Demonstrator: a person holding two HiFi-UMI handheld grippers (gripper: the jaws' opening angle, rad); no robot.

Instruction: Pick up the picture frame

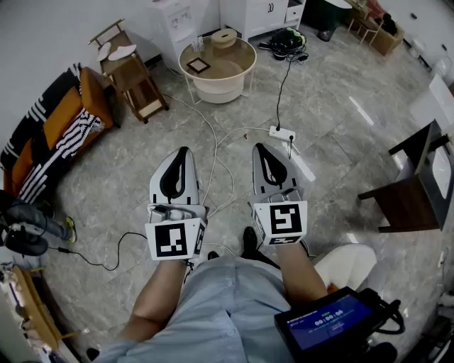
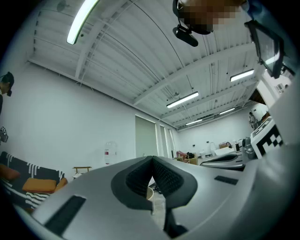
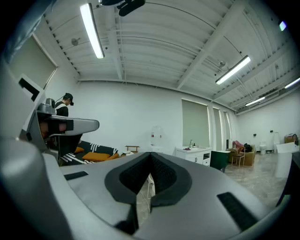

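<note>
The picture frame (image 1: 198, 65), small, dark and square, lies flat on a round cream table (image 1: 237, 71) far across the room, next to a tan box (image 1: 224, 38). My left gripper (image 1: 184, 151) and right gripper (image 1: 259, 148) are held side by side above the grey tiled floor, close to my body and a long way short of the table. Both point roughly level toward it. In the left gripper view the left gripper (image 2: 151, 160) has its dark ribbed pads together at the tip with nothing between them. The right gripper (image 3: 150, 155) in its own view is likewise shut and empty.
A striped sofa with orange cushions (image 1: 67, 117) lines the left wall, with a wooden stool (image 1: 135, 78) beside it. White cables and a power strip (image 1: 281, 132) run over the floor between me and the table. A dark side table (image 1: 408, 188) stands at the right. White cabinets (image 1: 255, 13) stand behind the table.
</note>
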